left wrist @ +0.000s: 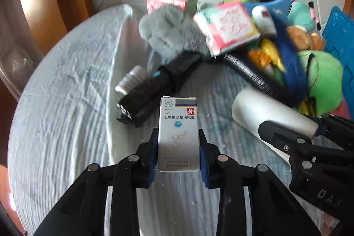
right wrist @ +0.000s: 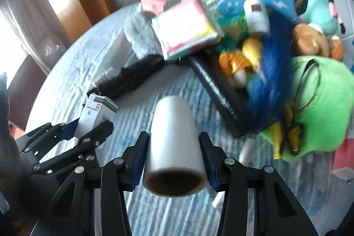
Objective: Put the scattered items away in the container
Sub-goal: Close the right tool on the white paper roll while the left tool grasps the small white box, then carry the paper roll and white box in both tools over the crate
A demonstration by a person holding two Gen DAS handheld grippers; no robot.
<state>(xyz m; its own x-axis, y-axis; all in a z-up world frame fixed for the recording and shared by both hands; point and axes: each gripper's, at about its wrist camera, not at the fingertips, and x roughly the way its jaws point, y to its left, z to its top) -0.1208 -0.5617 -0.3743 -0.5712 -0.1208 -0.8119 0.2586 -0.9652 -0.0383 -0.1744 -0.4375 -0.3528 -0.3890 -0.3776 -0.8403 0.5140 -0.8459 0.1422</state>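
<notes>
In the left wrist view, the left tongs (left wrist: 178, 155) pinched a small white cardboard box (left wrist: 178, 134) printed with Chinese text, held above a wrinkled pale-blue cloth surface (left wrist: 66, 114). A black wicker container (left wrist: 250, 72) overflowed with plush toys beyond.

In the right wrist view, the right tongs (right wrist: 174, 162) clamped a glossy white plastic-film roll (right wrist: 173, 143), cardboard core facing the camera, near the container (right wrist: 219, 90).

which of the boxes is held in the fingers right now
The white eye-drop box, clamped upright between the left gripper's fingers. The pink boxes lie on the pile.
</notes>
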